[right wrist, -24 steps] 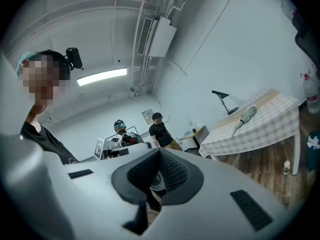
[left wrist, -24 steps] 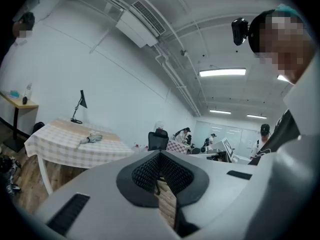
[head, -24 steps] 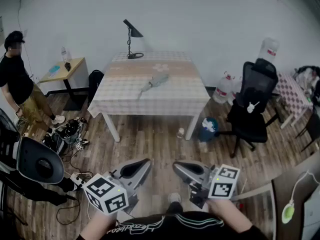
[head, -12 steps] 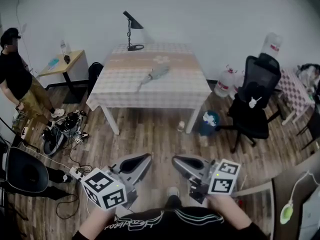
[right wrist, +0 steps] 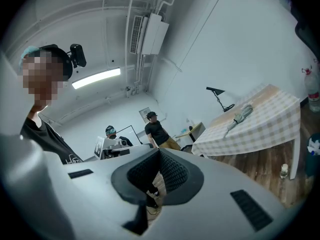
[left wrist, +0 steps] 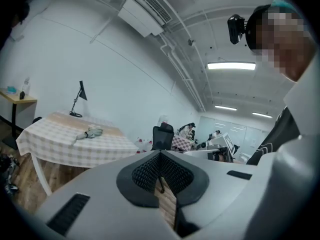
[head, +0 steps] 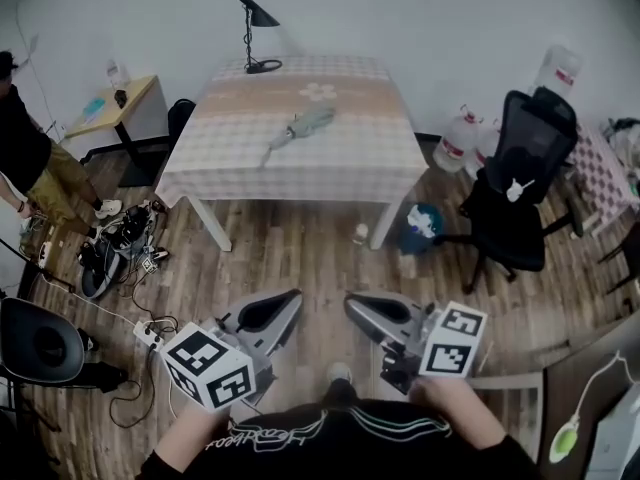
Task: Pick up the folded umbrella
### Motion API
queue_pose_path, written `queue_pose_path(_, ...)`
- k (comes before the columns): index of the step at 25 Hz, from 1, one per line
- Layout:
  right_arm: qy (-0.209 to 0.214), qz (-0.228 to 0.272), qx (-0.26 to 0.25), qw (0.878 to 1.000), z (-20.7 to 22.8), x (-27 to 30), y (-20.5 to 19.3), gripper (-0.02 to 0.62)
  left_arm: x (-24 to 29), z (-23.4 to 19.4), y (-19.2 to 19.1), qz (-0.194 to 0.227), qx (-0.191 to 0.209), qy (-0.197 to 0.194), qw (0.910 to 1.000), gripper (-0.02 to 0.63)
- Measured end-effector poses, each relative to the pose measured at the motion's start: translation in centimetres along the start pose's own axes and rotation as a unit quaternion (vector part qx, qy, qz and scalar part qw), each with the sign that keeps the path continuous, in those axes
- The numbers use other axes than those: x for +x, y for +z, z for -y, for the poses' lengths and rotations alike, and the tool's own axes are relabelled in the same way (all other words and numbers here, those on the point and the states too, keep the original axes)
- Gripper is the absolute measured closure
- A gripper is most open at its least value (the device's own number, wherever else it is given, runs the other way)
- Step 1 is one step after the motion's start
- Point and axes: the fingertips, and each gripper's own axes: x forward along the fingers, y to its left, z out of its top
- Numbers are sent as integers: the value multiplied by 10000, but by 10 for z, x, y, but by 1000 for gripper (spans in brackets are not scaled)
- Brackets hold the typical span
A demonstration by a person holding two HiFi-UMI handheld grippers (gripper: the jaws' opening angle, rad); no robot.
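Plank wood floor [head: 300, 258] underfoot, plain white walls behind. In the middle of the room, a square desk [head: 300, 173] on white legs, draped in a pale checked cloth. On that cloth, around the middle of the top, the folded umbrella [head: 297, 128]: grey, lying flat on a slant, touched by neither claw. At the far edge of the desk, a thin black lamp [head: 250, 28].

To the left, a small wooden side desk [head: 110, 108], a person [head: 25, 158] at the frame's edge, and a tangle of cables [head: 120, 253] on the floor. To the right, a black office chair [head: 520, 188] with water jugs [head: 457, 146] against the wall.

Down at the near edge of the head view, left claw [head: 272, 313] and right claw [head: 370, 313] side by side, over bare floor, well apart from the desk. Both closed, pads pressed together at the tips, nothing gripped in either.
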Motion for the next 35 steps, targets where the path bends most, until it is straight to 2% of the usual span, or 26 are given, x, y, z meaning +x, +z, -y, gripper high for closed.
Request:
queue_pose_path(5, -40, -121, -83, 9999, 55, -4, 25, 584, 62, -28, 6, -244, -122, -12, 9996, 609)
queue_pose_path(9, -149, -137, -387, 9990, 98, -7, 48, 584, 110, -44, 17, -316, -298, -117, 9990, 609)
queue_pose_path(13, 95, -213, -233, 9995, 132, -3, 61, 584, 149, -61, 20, -462, -372, -162, 9981, 609)
queue_pose_path(20, 285, -285, -258, 9989, 169, 13, 85, 584, 183, -94, 34, -467, -375, -50, 9982, 608)
queue_pose_path(23, 209, -249, -220, 9992, 190, 26, 96, 584, 193, -113, 47, -361, -494, -76, 9981, 608)
queue_pose_path(26, 30, -153, -175, 9997, 216, 41, 107, 584, 202, -137, 57, -265, -617, -109, 9977, 607)
queue_pose_path(35, -202, -118, -10, 9997, 295, 111, 156, 584, 253, -242, 92, -443, -427, -151, 9980, 607)
